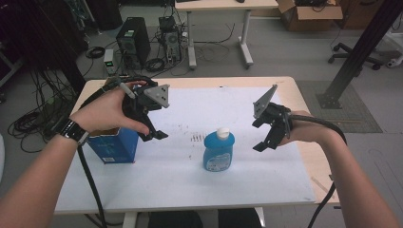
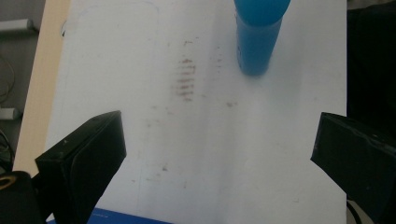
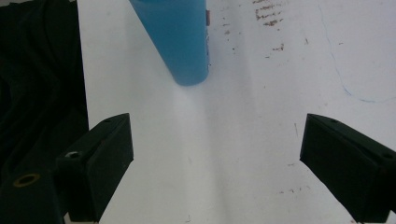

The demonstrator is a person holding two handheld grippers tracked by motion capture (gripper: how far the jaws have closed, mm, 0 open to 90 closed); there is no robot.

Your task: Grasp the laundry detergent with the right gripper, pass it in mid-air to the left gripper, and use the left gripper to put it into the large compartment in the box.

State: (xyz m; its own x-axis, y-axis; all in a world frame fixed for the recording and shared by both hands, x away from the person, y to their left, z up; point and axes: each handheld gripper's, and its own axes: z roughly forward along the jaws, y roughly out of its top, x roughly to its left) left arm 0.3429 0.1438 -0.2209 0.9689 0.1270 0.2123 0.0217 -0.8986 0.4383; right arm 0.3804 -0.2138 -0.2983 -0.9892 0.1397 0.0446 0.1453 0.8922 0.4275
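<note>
We judge the blue bottle (image 1: 219, 152) slick and top-heavy (liquid inside); both grippers, left (image 1: 153, 135) and right (image 1: 266, 143), gape empty, so we'd pinch its flat mid-body.

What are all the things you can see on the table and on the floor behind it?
bottle: one, blue with a white cap, upright in the middle of the table
box: one, blue, open top, near the table's left edge
sheet: one, white with small reddish marks, covering the table top
table: one, light wood, under the sheet
computer tower: one, black, on the floor behind, among cables
second table: one, white legs, farther back
cardboard box: one, brown, far right on the floor
left tongs: one, black, open, beside the blue box
right tongs: one, black, open, right of the bottle
</note>
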